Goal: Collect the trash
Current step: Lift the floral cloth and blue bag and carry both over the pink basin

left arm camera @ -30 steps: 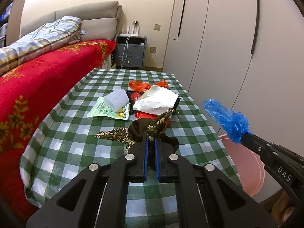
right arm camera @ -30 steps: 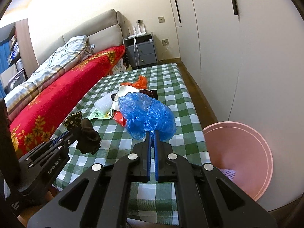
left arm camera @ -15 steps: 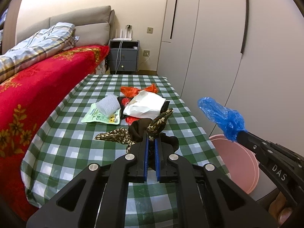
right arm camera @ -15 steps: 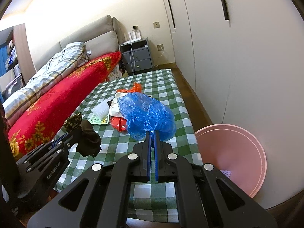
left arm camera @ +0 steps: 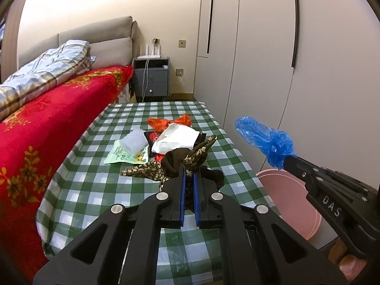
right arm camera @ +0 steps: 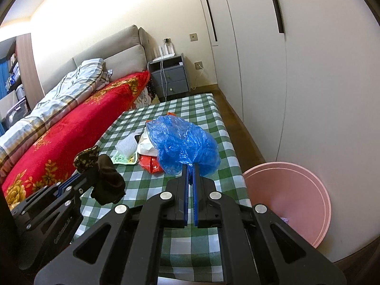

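Two clamped grippers above the checked table, each holding trash.

Left wrist view: we log the left gripper (left arm camera: 189,178) closed on a brown floral cloth (left arm camera: 187,160), lifted over the green-checked table (left arm camera: 95,180). Right wrist view: we log the right gripper (right arm camera: 190,169) pinching a blue plastic bag (right arm camera: 182,146), with the pink bin (right arm camera: 299,190) on the floor just beside the table.

Your left gripper (left arm camera: 189,178) and right gripper (right arm camera: 190,168) are matte black linkage frames with silver round screws, blue-lined fingers (left arm camera: 182,197), and white "DAS" lettering on the right one.
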Available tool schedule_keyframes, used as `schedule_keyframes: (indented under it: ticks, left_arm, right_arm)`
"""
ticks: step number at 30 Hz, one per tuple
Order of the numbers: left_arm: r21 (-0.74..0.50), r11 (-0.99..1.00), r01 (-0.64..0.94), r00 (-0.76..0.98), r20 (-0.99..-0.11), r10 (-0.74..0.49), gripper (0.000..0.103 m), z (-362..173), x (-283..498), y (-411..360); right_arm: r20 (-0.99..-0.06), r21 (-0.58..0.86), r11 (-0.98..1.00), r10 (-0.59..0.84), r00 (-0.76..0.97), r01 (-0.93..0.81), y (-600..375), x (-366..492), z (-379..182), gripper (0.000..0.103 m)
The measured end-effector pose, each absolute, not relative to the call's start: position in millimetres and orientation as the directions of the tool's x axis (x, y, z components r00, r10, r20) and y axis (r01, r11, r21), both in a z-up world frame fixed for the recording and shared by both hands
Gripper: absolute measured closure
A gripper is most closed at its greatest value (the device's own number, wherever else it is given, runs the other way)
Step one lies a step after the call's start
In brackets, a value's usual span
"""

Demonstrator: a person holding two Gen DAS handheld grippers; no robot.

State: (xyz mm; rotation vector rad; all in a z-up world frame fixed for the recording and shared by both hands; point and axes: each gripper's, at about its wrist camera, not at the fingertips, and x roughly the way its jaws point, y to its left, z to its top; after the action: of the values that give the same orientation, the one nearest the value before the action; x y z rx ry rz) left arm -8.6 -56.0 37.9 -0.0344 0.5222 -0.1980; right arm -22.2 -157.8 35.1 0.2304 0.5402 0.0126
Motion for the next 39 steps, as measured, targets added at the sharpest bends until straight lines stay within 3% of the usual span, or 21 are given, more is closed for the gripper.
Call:
schedule_keyframes:
  ticks: [19, 39]
  left_arm:
    - [-0.161, 0.955, 0.248, 0.814, -0.5, -0.296, 0.097, 12, 26, -77]
    - [-0.197, 0.842, 0.502, 0.705, -0.471, -0.53, 0.097, -7, 64, -158]
  right_arm:
    - [-0.547, 0.185, 0.959, -0.08, 0.834, 0.213, -182, -15, 14, 0.1]
    - [-0.611, 0.163, 0.864, -0.291, 0.736, 0.477, -246, -11, -19, 0.1]
